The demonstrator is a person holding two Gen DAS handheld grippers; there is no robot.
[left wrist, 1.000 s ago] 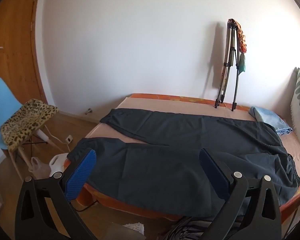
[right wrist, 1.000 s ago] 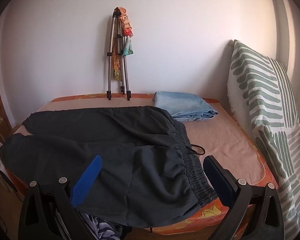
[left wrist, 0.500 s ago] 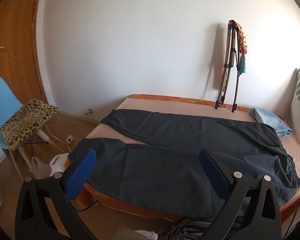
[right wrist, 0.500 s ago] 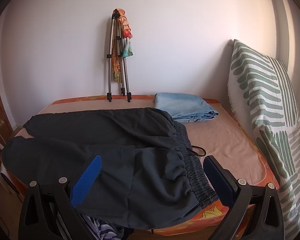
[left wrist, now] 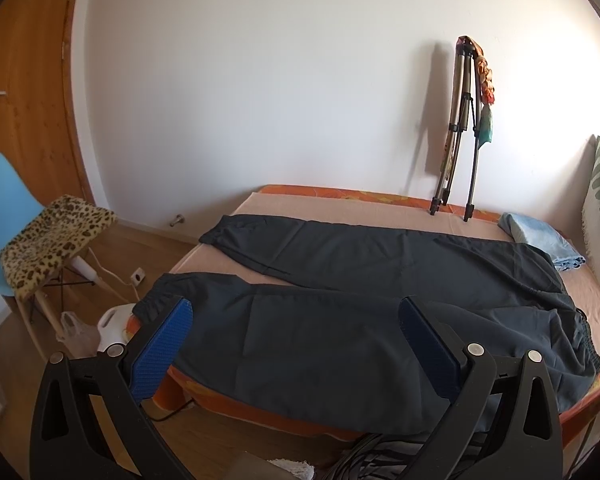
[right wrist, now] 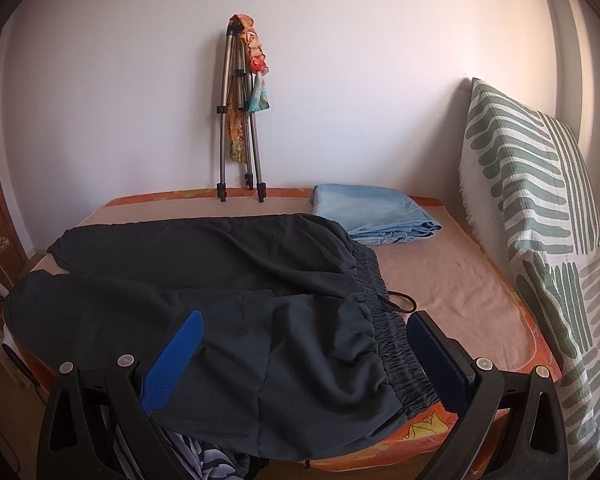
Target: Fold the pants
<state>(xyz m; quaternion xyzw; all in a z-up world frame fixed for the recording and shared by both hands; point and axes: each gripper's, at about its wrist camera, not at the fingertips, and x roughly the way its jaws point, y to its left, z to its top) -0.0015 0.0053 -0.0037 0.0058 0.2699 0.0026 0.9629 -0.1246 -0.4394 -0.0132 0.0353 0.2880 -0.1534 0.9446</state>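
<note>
Dark pants [left wrist: 340, 308] lie spread flat on the bed [left wrist: 340, 208], legs apart in a V, cuffs to the left and the elastic waistband [right wrist: 396, 344] to the right with a drawstring loop beside it. The near leg hangs a little over the bed's front edge. My left gripper [left wrist: 296, 316] hovers open above the near leg, holding nothing. My right gripper [right wrist: 304, 324] hovers open above the hip area next to the waistband, also with nothing in it.
A folded tripod [right wrist: 240, 120] leans on the far wall. Folded light blue cloth [right wrist: 372, 214] lies at the bed's far right. A green-striped pillow [right wrist: 540, 220] stands at the right. A blue chair with a leopard cushion [left wrist: 52, 236] stands on the floor at left. Patterned clothes [right wrist: 204, 454] lie below the bed's front.
Both grippers have drawn back and risen slightly, so the pants sit a little lower and further off in both views. Jaws stay open; the pants have not moved.
</note>
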